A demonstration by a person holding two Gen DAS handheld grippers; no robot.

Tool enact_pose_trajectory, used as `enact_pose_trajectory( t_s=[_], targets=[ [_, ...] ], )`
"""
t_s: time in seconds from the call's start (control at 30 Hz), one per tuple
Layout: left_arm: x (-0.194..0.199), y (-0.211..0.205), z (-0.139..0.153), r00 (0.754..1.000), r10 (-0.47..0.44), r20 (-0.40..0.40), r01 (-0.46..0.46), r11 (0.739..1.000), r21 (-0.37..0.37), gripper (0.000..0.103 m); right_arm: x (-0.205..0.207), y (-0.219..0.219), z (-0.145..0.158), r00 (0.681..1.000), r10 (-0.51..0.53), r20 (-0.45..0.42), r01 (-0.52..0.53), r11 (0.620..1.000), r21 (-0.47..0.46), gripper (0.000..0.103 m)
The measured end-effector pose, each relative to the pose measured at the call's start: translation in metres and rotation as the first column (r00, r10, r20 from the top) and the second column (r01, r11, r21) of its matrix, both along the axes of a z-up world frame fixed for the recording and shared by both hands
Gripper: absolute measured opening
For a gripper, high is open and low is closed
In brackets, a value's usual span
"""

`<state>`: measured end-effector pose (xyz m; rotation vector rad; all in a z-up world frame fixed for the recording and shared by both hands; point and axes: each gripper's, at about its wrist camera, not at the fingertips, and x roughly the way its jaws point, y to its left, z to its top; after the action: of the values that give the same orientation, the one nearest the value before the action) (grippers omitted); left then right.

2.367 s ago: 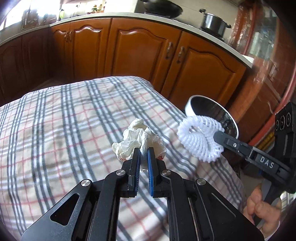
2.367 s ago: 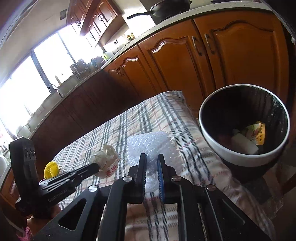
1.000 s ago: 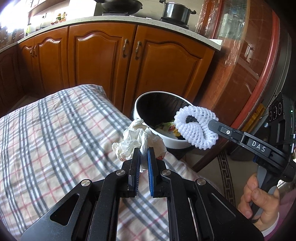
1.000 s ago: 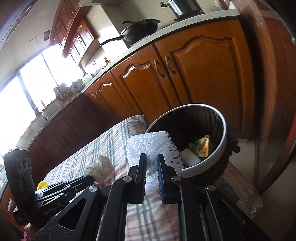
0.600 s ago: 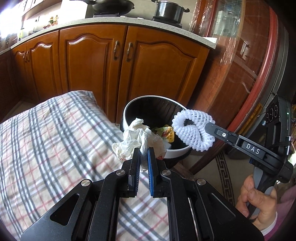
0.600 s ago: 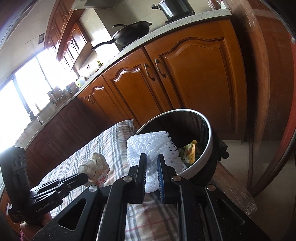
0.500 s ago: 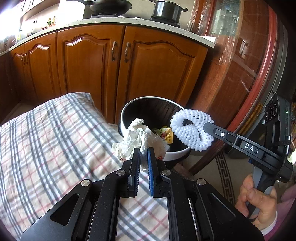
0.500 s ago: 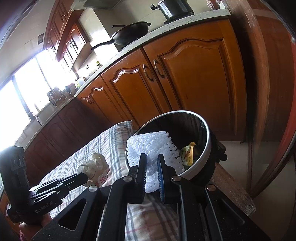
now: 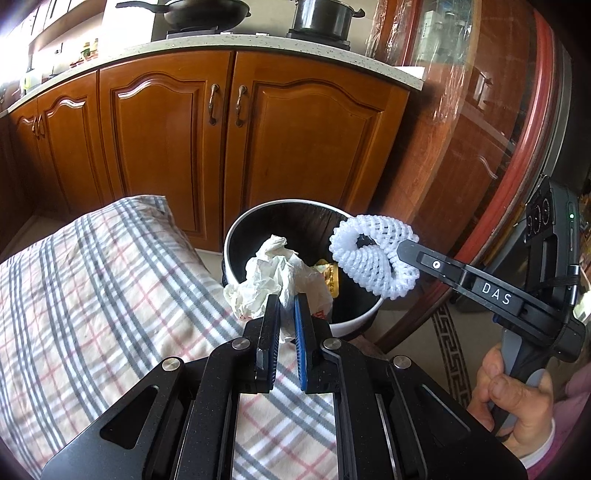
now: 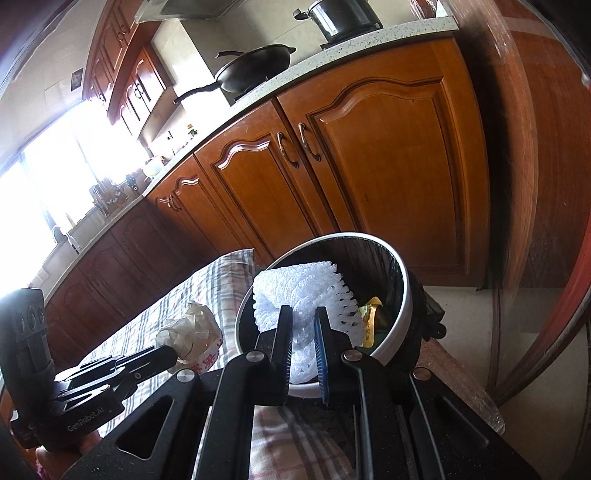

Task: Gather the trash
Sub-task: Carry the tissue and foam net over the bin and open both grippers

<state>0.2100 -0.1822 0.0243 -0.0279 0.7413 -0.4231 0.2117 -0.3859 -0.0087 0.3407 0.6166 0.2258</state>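
1. The left gripper (image 9: 286, 306) is pinching a crumpled white paper wad (image 9: 271, 280) between its closed blue-padded fingers (image 9: 300, 325); the wad is hanging over the near rim of the bin.
2. The right gripper (image 10: 303, 332) is clamping a white foam fruit net (image 10: 301, 295) between its fingers (image 10: 320, 354), with the net bulging out on both sides of them.
3. In the left wrist view, that net (image 9: 373, 254) is hovering above the right half of the bin's mouth, held at the tip of the right gripper (image 9: 406, 254), whose handle a hand (image 9: 517, 402) is gripping.
4. The white-rimmed black trash bin (image 9: 354, 317) is standing just beside the plaid-covered table (image 9: 92, 314), with a yellow wrapper (image 9: 330, 277) lying inside it.
5. Brown wooden cabinets (image 9: 295, 147) are standing behind the bin, carrying a wok (image 10: 255, 68) and a pot (image 9: 319, 18) on the countertop.
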Motion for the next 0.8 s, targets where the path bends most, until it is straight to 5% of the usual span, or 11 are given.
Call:
enact_pose_trajectory(
  t_s=[0.8],
  targets=[
    [0.042, -0.033, -0.002, 0.999, -0.038, -0.014, 0.038, 0.999, 0.027, 0.007, 0.029, -0.011, 0.005, 1.0, -0.012, -0.008, 0.012, 0.999, -0.038, 0.011]
  ],
)
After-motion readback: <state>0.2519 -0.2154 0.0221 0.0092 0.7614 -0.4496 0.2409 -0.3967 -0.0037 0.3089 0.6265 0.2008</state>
